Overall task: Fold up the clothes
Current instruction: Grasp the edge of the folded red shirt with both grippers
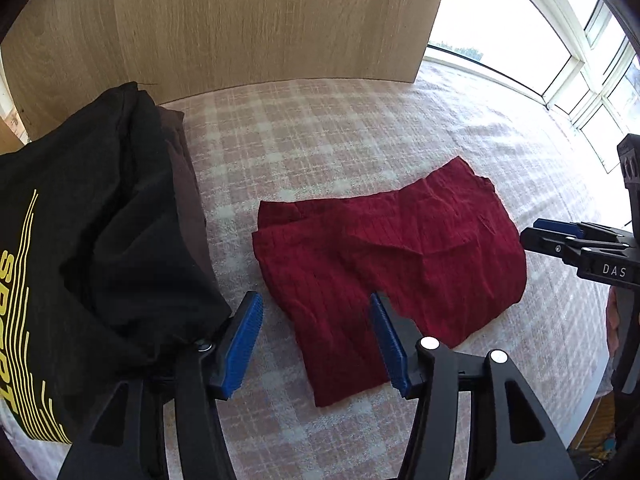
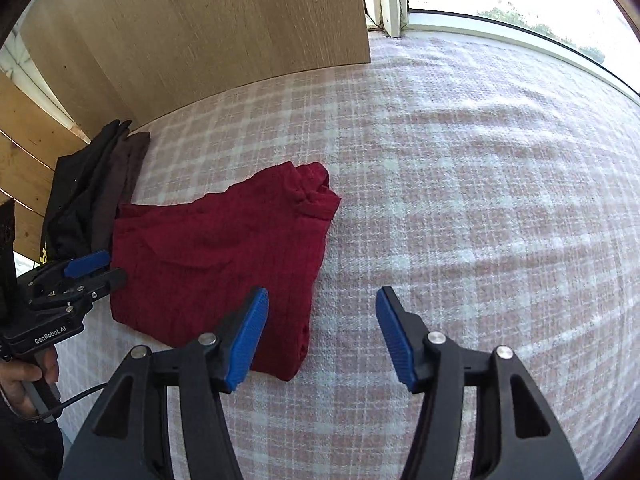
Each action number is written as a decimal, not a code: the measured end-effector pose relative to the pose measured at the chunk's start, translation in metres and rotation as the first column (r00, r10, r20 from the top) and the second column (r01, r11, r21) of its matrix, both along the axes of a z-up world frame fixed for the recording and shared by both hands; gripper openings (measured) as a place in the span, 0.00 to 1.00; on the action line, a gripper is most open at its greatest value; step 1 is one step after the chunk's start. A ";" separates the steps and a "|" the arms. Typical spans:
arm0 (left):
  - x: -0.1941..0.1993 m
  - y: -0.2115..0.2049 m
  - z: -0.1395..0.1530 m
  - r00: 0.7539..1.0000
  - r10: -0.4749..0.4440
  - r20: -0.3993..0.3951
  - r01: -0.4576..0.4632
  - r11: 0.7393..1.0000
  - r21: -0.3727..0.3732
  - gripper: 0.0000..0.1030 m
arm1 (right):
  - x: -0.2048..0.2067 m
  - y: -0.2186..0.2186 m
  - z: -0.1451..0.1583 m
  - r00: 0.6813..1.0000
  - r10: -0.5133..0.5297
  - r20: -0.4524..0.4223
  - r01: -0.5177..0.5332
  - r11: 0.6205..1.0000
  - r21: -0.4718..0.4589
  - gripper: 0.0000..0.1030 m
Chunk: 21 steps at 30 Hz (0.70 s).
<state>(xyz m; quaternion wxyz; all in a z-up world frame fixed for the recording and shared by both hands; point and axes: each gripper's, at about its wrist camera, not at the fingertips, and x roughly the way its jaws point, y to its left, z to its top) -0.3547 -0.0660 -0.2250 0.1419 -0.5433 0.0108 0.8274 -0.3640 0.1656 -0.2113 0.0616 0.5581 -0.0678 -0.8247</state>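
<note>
The red garment [image 1: 384,256] lies folded on the checked bed cover [image 1: 320,140]. The left tool [image 1: 316,340] hangs over its near left corner, jaws spread and empty — the right tool [image 2: 322,336] stands likewise wide and empty, its left pad over the garment's right edge. A pile of dark clothes [image 1: 100,240] sits just left of the left tool.

Open left tongs [image 1: 316,344] above red garment [image 1: 400,256], black shirt [image 1: 100,260] beside.
</note>
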 end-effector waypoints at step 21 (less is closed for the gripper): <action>-0.015 0.009 -0.018 0.999 -0.039 0.013 0.039 0.999 0.024 0.47 | -0.024 -0.019 -0.027 0.997 0.072 0.038 -0.074 0.996 0.046 0.54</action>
